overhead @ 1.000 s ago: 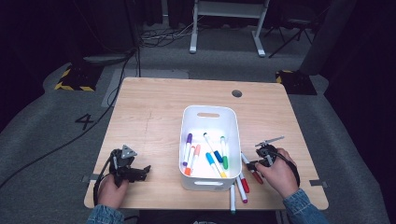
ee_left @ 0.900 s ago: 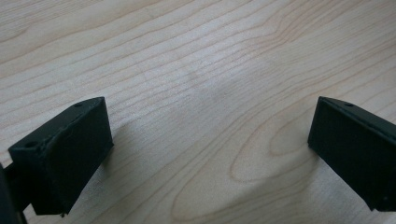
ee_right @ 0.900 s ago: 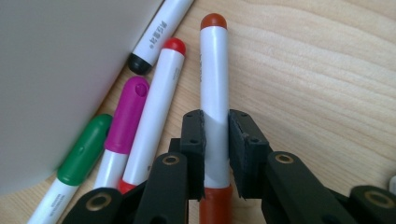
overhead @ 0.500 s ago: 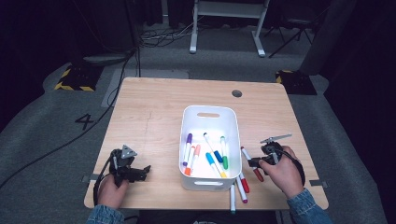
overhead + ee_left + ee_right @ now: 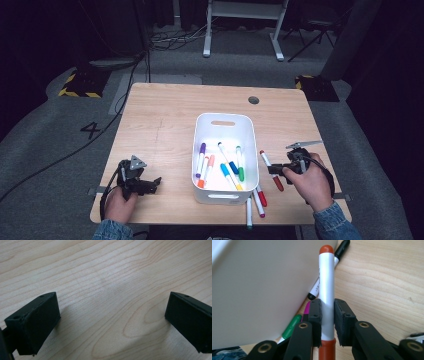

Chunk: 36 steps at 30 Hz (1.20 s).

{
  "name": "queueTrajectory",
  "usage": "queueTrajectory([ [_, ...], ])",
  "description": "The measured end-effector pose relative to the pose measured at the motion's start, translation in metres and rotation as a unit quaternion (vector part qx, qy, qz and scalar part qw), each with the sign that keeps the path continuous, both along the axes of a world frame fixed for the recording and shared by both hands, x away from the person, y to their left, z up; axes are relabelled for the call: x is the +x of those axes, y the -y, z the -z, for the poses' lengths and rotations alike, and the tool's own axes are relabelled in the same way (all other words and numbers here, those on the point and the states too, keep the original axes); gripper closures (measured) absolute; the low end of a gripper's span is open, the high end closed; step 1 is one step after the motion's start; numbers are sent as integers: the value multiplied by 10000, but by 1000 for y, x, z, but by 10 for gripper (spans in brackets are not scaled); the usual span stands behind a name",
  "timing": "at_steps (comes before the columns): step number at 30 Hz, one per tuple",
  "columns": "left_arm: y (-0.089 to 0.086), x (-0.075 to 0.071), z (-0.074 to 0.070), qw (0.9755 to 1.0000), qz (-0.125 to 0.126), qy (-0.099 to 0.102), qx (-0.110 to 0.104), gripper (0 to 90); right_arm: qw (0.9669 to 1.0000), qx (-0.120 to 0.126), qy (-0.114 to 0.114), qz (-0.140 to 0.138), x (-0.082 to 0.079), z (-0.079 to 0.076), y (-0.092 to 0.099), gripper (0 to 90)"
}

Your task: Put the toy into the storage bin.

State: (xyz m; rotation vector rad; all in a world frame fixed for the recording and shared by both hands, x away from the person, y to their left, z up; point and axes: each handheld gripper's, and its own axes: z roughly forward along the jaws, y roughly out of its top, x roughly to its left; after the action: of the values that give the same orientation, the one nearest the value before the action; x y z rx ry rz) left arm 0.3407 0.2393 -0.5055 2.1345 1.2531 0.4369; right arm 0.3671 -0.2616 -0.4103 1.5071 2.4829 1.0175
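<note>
Red-capped white marker pen [image 5: 326, 287] clamped between the two black pads of the right gripper [image 5: 327, 317], barrel upright at centre frame in the right gripper view, red cap at the top, red end below the pads. Pads pressed flat against both sides of the barrel. In the high view, same marker [image 5: 270, 170] seen at lower right of centre, slanting, just beside the right wall of the bin, carried by the right gripper [image 5: 278, 170] in the person's right hand [image 5: 310, 182].

White rectangular plastic bin [image 5: 223, 119] at centre frame on the light wooden table [image 5: 165, 115]; several coloured markers [image 5: 225, 165] lying inside it, purple, orange, blue and green among them. Bin wall [image 5: 262, 285] across the left half of the right gripper view.

Loose markers on the table [image 5: 255, 200] along the lower right corner of the bin, one with a red end. In the right gripper view, black-capped white marker [image 5: 329, 272] behind the held one, green-ended marker [image 5: 290, 328] and magenta one [image 5: 306, 308] close against the bin wall, lower left.

Left gripper [image 5: 150, 185] at lower left of the high view, resting low over bare table, well apart from the bin. Its jaws spread wide with wood grain alone between them [image 5: 112, 315], nothing pinched.
</note>
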Motion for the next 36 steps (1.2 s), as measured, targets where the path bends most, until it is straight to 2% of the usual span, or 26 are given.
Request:
queueTrajectory([
  [7, 0, 0, 0, 10000, 3, -1, -3, 0, 9998, 157, 149, -22, -6, -20, 1, 771],
  [20, 0, 0, 0, 10000, 2, -1, 0, 0, 9979, 371, 442, -288, -18, -54, -7, 771],
  [28, 0, 0, 0, 10000, 4, -1, -4, 0, 9964, 429, 555, -474, -23, -67, -19, 771],
  [36, 0, 0, 0, 10000, 2, -1, 1, 0, 9951, 430, 620, -640, -23, -70, -32, 771],
])
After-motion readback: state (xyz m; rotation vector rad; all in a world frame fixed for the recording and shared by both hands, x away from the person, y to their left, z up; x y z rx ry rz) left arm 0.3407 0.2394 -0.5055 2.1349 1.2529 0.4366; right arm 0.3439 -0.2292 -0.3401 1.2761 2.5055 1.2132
